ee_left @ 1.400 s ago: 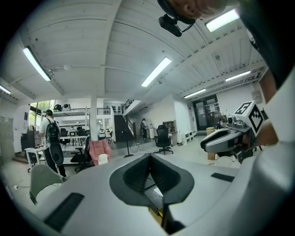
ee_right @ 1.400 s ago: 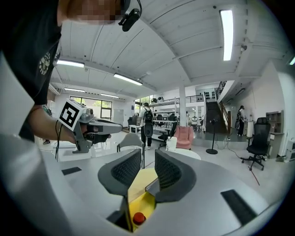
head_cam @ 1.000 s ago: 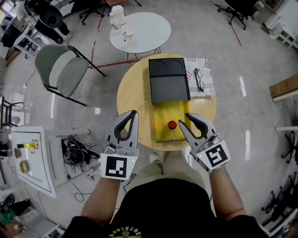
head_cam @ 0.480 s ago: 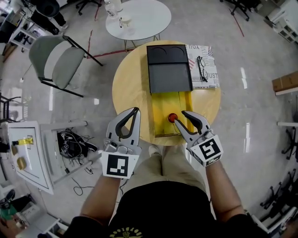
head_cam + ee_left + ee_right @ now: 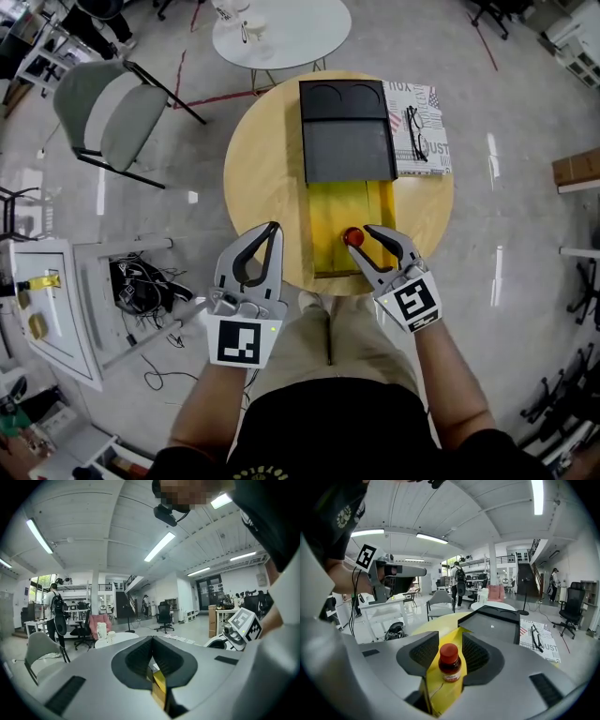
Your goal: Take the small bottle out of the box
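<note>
The right gripper [image 5: 450,638] is open; its jaws have just been opening and stand on either side of the bottle [image 5: 449,663], pads apparently clear of it. The bottle stands upright at the 6 o'clock end of the yellow box [image 5: 328,216], with the black lid [image 5: 347,131] at the 12 o'clock end. The left gripper [image 5: 152,641] is closed on nothing and hangs off the table [image 5: 262,187] at about 7 o'clock.

Likely faults:
- An off-centre closure lets one pad strike first and topples the narrow bottle.
- A grip on the red cap alone may slip.
- A jaw may catch the box wall and drag the unheld box towards the table's 6 o'clock edge.

The bottle label is too small to read. On the printed sheet [image 5: 422,127] at 1 o'clock, under the glasses [image 5: 415,131], only the letters "UST" are legible. The gripper markers [image 5: 415,304] carry square patterns and no text.
</note>
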